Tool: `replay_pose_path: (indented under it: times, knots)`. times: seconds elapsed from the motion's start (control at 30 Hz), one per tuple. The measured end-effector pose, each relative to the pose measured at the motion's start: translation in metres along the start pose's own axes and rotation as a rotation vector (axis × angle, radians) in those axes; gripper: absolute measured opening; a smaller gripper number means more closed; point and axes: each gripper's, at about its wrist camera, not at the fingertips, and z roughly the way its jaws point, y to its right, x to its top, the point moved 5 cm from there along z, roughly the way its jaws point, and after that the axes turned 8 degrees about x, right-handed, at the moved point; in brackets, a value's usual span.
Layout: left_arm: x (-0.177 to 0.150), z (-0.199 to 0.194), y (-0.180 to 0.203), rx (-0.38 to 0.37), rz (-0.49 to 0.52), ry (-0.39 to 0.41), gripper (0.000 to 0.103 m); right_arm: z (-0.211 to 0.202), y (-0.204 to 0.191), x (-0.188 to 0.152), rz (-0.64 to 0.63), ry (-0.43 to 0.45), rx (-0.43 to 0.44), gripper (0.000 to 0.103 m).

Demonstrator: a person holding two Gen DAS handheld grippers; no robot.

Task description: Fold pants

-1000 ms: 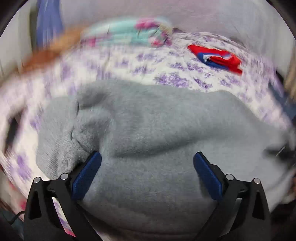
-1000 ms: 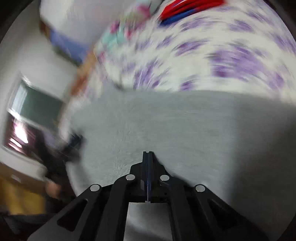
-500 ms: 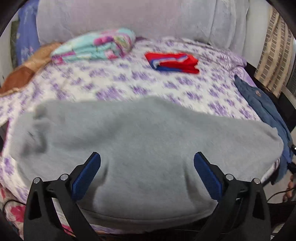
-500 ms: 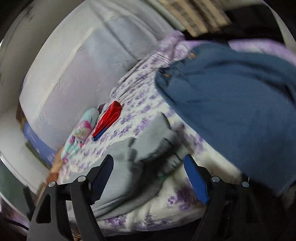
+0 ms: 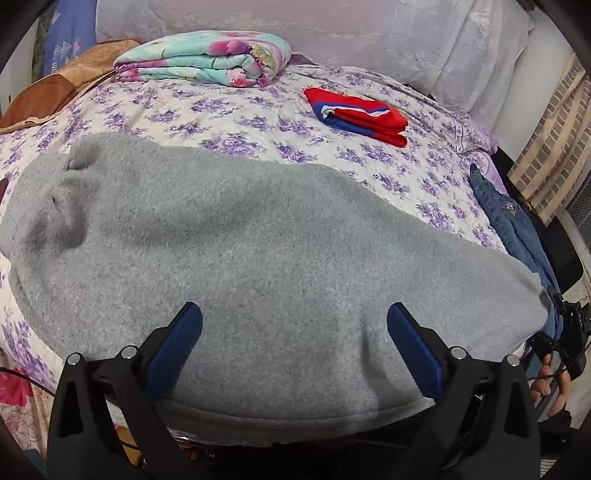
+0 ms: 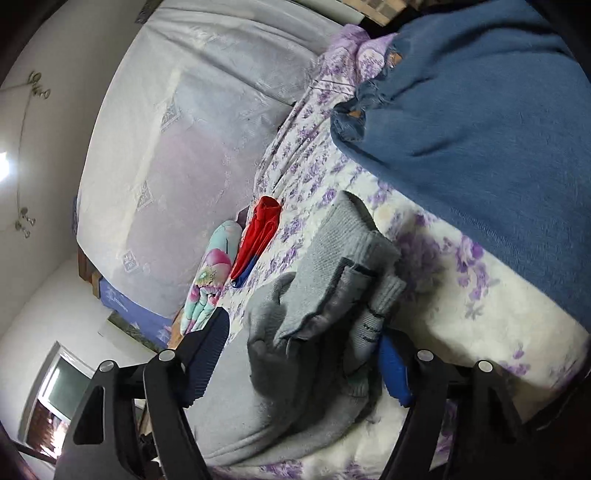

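Grey fleece pants (image 5: 258, 251) lie spread across the near part of a bed with a purple-flowered sheet (image 5: 221, 107). My left gripper (image 5: 295, 343) is open just above the pants' near hem, holding nothing. In the right wrist view the layered, bunched end of the grey pants (image 6: 325, 295) lies between the open fingers of my right gripper (image 6: 306, 354); its jaws stand wide around the cloth without closing on it. The right gripper also shows at the pants' right end in the left wrist view (image 5: 569, 332).
Folded red and blue shorts (image 5: 358, 114) and a folded floral blanket (image 5: 203, 59) lie farther back on the bed. Blue jeans (image 5: 517, 221) hang over the right edge; they fill the upper right of the right wrist view (image 6: 480, 110). A pale headboard cover (image 5: 332, 26) stands behind.
My right gripper was shut on the grey pants a second ago and has opened and pulled back to their end. The pants have been laid flatter. My left gripper stays open.
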Motion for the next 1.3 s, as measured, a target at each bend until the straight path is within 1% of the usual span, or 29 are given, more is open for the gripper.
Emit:
replay_pose_path:
  times: [0.07,0.1,0.13,0.17,0.23,0.3,0.37,0.43,0.47,0.5,0.53,0.57,0.6,0.63,0.67,0.7,0.73,0.8,0.87,0.9,0.97,1.03,1.07,1.1,1.13,1.17,1.2,1.23,1.3]
  knots:
    - [0.0,0.001,-0.002,-0.01,0.0,0.001,0.098,0.006,0.009,-0.003,0.014,-0.025,-0.043,0.058]
    - [0.0,0.001,-0.003,-0.015,0.001,0.003,0.098,0.007,0.008,-0.004,0.025,-0.038,-0.042,0.038]
    - [0.0,0.0,-0.003,-0.019,0.003,0.005,0.098,0.009,0.012,-0.005,0.032,-0.047,-0.036,0.029]
    - [-0.001,0.0,-0.004,-0.025,0.006,0.008,0.098,0.006,0.007,-0.005,0.017,-0.046,-0.033,0.026]
    - [-0.001,-0.002,-0.005,-0.036,0.013,0.01,0.098,0.002,-0.025,-0.004,-0.129,-0.037,-0.062,0.023]
    - [-0.001,-0.004,-0.008,-0.049,0.011,0.014,0.098,0.002,-0.081,-0.007,-0.353,-0.03,-0.069,0.023]
    - [0.0,-0.007,-0.01,-0.055,-0.001,0.02,0.098,0.015,-0.151,-0.024,-0.619,-0.044,-0.06,0.023]
    - [0.001,-0.011,-0.014,-0.058,-0.017,0.03,0.098,0.042,-0.21,-0.06,-0.837,-0.105,-0.017,0.023]
    - [0.002,-0.013,-0.017,-0.061,-0.034,0.035,0.098,0.058,-0.228,-0.081,-0.918,-0.148,-0.002,0.023]
    - [0.002,-0.016,-0.02,-0.063,-0.048,0.04,0.098,0.076,-0.24,-0.104,-0.992,-0.205,0.006,0.025]
    - [0.002,-0.018,-0.022,-0.064,-0.057,0.044,0.098,0.101,-0.244,-0.137,-1.069,-0.304,-0.001,0.033]
    - [0.001,-0.022,-0.026,-0.063,-0.073,0.052,0.098,0.126,-0.238,-0.167,-1.12,-0.426,-0.011,0.039]
    - [0.001,-0.025,-0.028,-0.063,-0.081,0.056,0.098,0.148,-0.226,-0.194,-1.149,-0.553,-0.016,0.051]
    - [0.0,-0.027,-0.032,-0.064,-0.091,0.061,0.098,0.169,-0.202,-0.226,-1.157,-0.705,-0.044,0.057]
    - [-0.002,-0.031,-0.036,-0.064,-0.1,0.066,0.098,0.173,-0.192,-0.239,-1.183,-0.721,-0.06,0.06]
    - [-0.003,-0.033,-0.04,-0.062,-0.103,0.068,0.098,0.166,-0.197,-0.243,-1.235,-0.667,-0.037,0.069]
    - [-0.005,-0.036,-0.043,-0.06,-0.105,0.071,0.098,0.155,-0.207,-0.242,-1.242,-0.661,0.025,0.071]
    - [-0.007,-0.037,-0.05,-0.051,-0.108,0.073,0.098,0.135,-0.226,-0.22,-1.164,-0.633,0.135,0.071]
    - [-0.007,-0.036,-0.052,-0.053,-0.11,0.069,0.098,0.12,-0.24,-0.197,-1.125,-0.568,0.18,0.072]
    - [-0.006,-0.035,-0.051,-0.049,-0.107,0.07,0.098,0.116,-0.243,-0.188,-1.114,-0.549,0.189,0.072]
    - [-0.005,-0.033,-0.049,-0.037,-0.103,0.074,0.098,0.12,-0.242,-0.177,-1.122,-0.542,0.155,0.072]
    - [-0.005,-0.032,-0.048,-0.028,-0.105,0.075,0.098,0.13,-0.235,-0.184,-1.146,-0.577,0.118,0.072]
    - [-0.006,-0.032,-0.048,-0.023,-0.106,0.075,0.098,0.136,-0.231,-0.192,-1.156,-0.621,0.101,0.071]
    - [-0.006,-0.032,-0.048,-0.022,-0.106,0.074,0.098,0.145,-0.222,-0.199,-1.171,-0.665,0.066,0.066]
    - [-0.007,-0.032,-0.049,-0.024,-0.108,0.072,0.098,0.154,-0.21,-0.211,-1.195,-0.725,0.013,0.043]
    - [-0.007,-0.032,-0.049,-0.029,-0.111,0.069,0.098,0.156,-0.201,-0.22,-1.202,-0.763,-0.015,0.038]
    - [-0.008,-0.033,-0.05,-0.034,-0.114,0.068,0.098,0.159,-0.199,-0.219,-1.192,-0.758,-0.022,0.026]
    - [-0.008,-0.034,-0.051,-0.037,-0.116,0.068,0.098,0.157,-0.202,-0.213,-1.178,-0.732,-0.028,0.021]
    - [-0.009,-0.034,-0.052,-0.042,-0.118,0.067,0.098,0.149,-0.211,-0.194,-1.103,-0.692,0.021,0.02]
